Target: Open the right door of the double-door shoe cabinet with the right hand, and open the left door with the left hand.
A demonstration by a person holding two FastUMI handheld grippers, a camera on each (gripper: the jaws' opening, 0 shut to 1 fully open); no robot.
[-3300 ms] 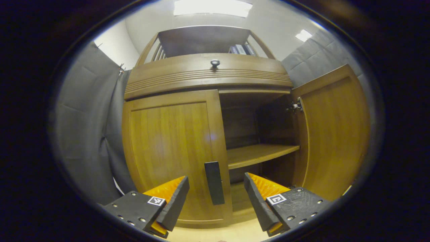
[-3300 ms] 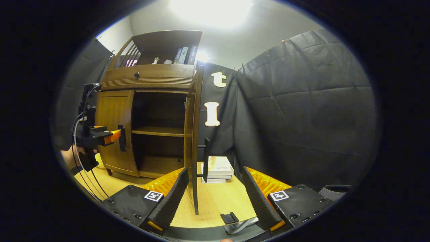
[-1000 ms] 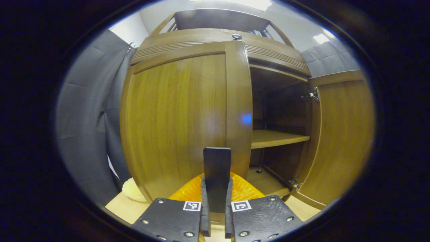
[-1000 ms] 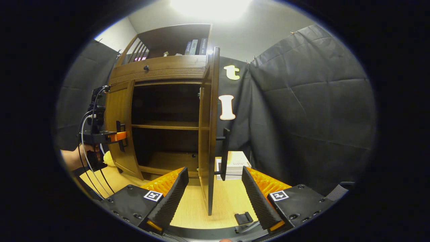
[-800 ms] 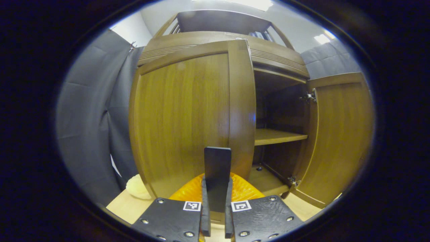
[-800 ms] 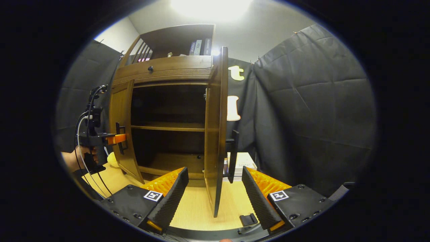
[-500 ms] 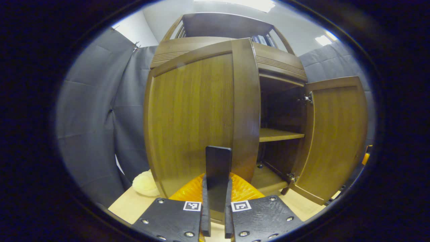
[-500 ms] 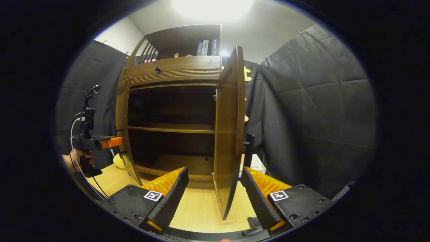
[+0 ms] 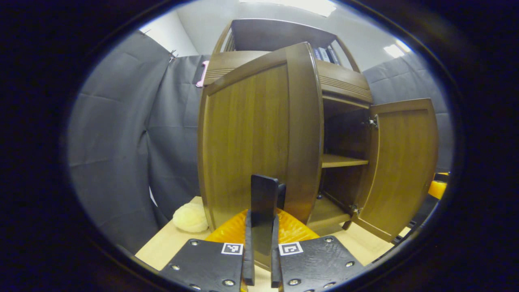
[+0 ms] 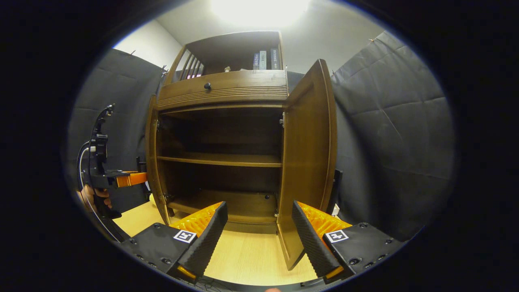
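Fingers of the left gripper pinch the black handle of the left door, which stands swung open. Right gripper is spread wide and holds nothing; beyond it the right door stands open, then the cabinet shelf.

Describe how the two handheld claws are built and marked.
Each claw, left claw and right claw, has black bolted plates, each bearing a small square black-and-white tag. In the right gripper view, the left claw shows a black body with a pistol-style handle, a tall mast and looping cables.
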